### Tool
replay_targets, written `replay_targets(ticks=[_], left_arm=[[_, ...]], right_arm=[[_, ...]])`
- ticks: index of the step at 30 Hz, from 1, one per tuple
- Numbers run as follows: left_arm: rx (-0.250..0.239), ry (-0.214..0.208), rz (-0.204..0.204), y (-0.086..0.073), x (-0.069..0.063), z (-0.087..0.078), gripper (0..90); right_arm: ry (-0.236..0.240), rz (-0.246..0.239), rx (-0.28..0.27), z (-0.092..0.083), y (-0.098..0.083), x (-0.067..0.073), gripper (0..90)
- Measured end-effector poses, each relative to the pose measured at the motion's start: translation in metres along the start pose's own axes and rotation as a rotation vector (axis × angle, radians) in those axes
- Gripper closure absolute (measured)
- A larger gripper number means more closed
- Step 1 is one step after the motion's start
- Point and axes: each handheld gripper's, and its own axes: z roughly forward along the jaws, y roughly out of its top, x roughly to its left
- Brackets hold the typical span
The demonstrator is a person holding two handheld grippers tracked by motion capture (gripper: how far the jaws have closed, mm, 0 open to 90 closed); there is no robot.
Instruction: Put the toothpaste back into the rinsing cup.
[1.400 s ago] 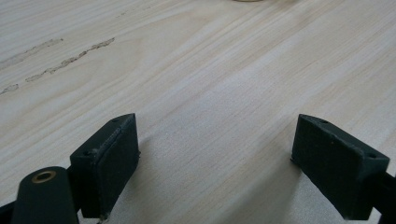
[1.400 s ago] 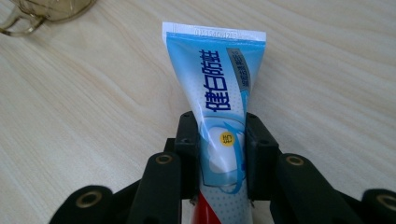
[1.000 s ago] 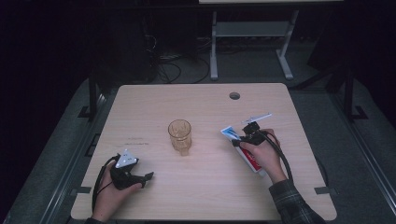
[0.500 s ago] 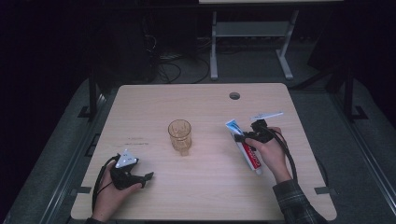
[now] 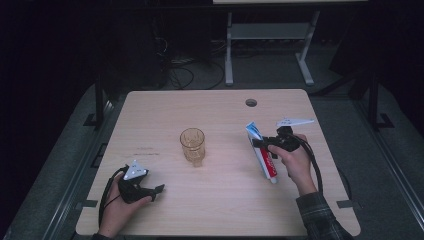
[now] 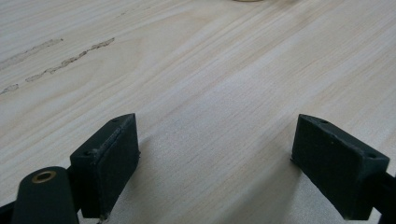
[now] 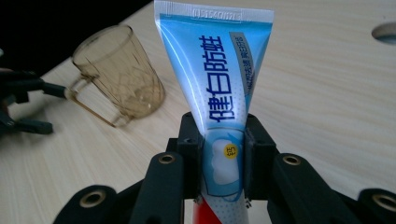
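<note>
Between right gripper (image 7: pixel 223 154) fingers: toothpaste tube (image 7: pixel 219 88) clamped, crimped end toward amber glass mug (image 5: pixel 193 145).
Nearer hand: right.
Left gripper (image 5: pixel 150 190) fingers: wide, empty.

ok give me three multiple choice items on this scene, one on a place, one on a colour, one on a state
1. Where does the mug stand?
A. near the middle of the table
B. on the floor
C. beside the table's round hole

2. What colour is the mug?
A. opaque white
B. clear amber-brown
C. bright green

3. What is the state of the right gripper?
A. open over bare wood
B. shut on the mug's handle
C. shut on the toothpaste tube

Answers:
1. A, the high view shows it about midway between the two hands.
2. B, the wood shows through its tinted wall.
3. C, in the right gripper view both pads press the tube's sides, while the left gripper has its jaws wide apart over bare wood.
</note>
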Motion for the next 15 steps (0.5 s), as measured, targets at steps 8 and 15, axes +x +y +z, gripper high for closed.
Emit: replay_targets(ticks=[8,15], left_arm=[[0.0,0.0,0.0,0.0,0.0,0.0,13.8],[0.0,0.0,0.001,0.0,0.0,0.0,13.8]], right_arm=[[0.062,-0.016,-0.099,-0.009,0.004,0.001,72.5],[0.092,-0.038,-0.144,-0.012,0.006,0.005,72.4]])
